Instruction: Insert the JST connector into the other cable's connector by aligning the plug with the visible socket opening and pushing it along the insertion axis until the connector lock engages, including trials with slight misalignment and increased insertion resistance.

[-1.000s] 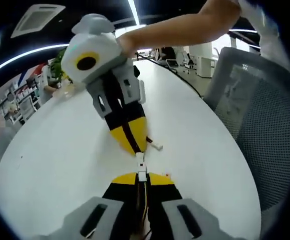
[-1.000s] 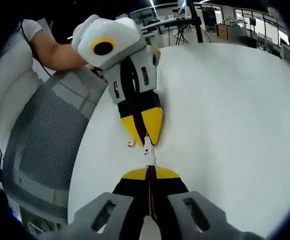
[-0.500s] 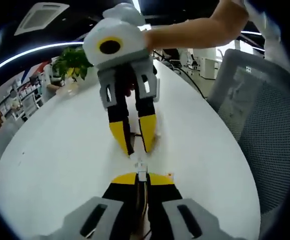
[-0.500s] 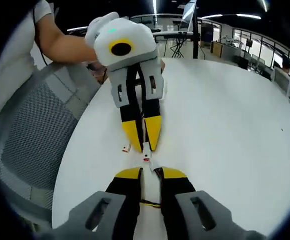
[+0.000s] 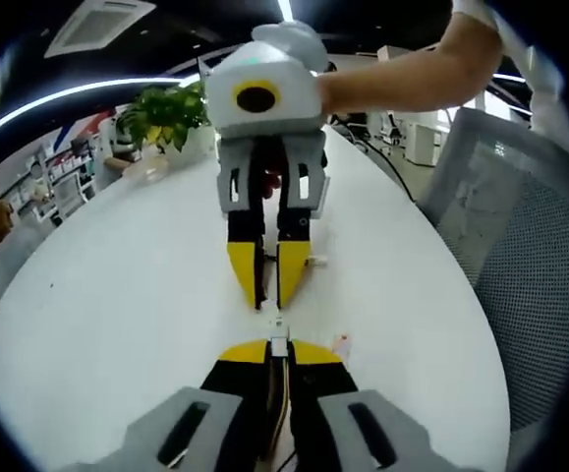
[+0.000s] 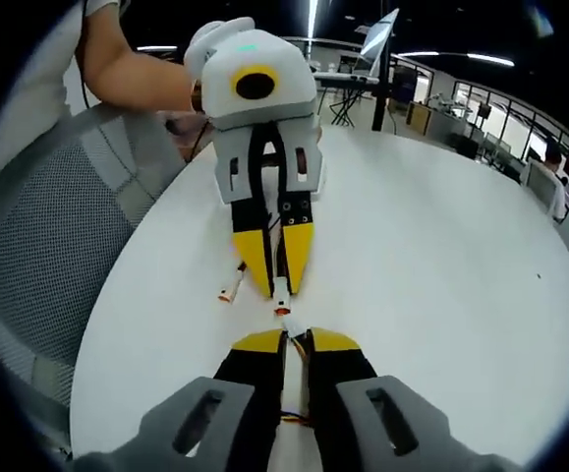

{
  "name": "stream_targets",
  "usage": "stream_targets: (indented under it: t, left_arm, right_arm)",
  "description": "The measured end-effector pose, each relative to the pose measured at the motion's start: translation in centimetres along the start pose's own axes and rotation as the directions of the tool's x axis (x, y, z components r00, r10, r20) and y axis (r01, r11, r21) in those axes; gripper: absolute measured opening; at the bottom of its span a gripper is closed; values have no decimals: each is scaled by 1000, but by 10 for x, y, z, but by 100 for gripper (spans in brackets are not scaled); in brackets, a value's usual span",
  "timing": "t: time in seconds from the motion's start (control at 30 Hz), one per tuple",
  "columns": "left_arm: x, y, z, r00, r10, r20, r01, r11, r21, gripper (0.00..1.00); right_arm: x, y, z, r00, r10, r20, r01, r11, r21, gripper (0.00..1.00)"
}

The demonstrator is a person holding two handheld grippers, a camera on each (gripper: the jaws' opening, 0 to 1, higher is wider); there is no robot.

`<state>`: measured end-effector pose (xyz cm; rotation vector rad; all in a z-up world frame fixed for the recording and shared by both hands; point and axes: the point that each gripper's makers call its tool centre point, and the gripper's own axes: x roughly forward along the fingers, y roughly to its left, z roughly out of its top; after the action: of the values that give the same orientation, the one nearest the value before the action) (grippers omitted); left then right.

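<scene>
My left gripper (image 5: pixel 276 352) pinches the connector (image 5: pixel 278 334) steady over the table (image 5: pixel 117 295); right gripper (image 5: pixel 267 287), jaws parted, holds nothing, near the edge.

We see a smooth, matt white table (image 5: pixel 97 324) beside a grey woven-mesh chair back (image 5: pixel 530 295). The right gripper (image 5: pixel 266 295) looks like glossy white plastic with matt yellow jaw tips, and the small white connector (image 5: pixel 279 346) seems plastic.
</scene>
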<state>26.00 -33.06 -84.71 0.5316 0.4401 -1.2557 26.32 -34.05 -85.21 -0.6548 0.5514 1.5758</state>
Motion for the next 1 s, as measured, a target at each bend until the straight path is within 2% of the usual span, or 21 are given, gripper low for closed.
stream_targets:
  t: [0.13, 0.2, 0.33, 0.47, 0.63, 0.73, 0.93, 1.0]
  left_arm:
    - [-2, 1, -2, 1000, 3, -6, -3, 1000, -22, 0]
    - [-4, 2, -2, 1000, 7, -8, -8, 1000, -30, 0]
    - [-10, 8, 10, 999, 29, 27, -28, 999, -37, 0]
    - [-14, 11, 19, 999, 46, 25, -46, 999, -8, 0]
    - [-14, 9, 19, 999, 46, 12, -47, 999, 12, 0]
    - [-14, 7, 23, 999, 50, 19, -51, 999, 16, 0]
    - [-14, 5, 30, 998, 51, 37, -52, 999, 13, 0]
    - [-14, 5, 31, 998, 51, 45, -51, 999, 0, 0]
  right_arm:
    - [-1, 0, 2, 1000, -11, 1, 11, 1000, 5, 5]
    - [-7, -3, 8, 999, -41, 10, 41, 999, -4, 5]
    - [-16, -5, 21, 996, -83, 30, 84, 996, -9, 4]
    - [-21, -1, 25, 994, -108, 16, 109, 994, -25, 4]
    - [-27, 0, 24, 990, -143, 1, 143, 990, 8, 4]
    - [-26, 1, 21, 987, -159, -20, 159, 987, -2, 4]
    - [-25, 1, 22, 983, -180, -20, 180, 984, -10, 4]
    - [-25, 1, 27, 983, -184, 7, 183, 983, 9, 4]
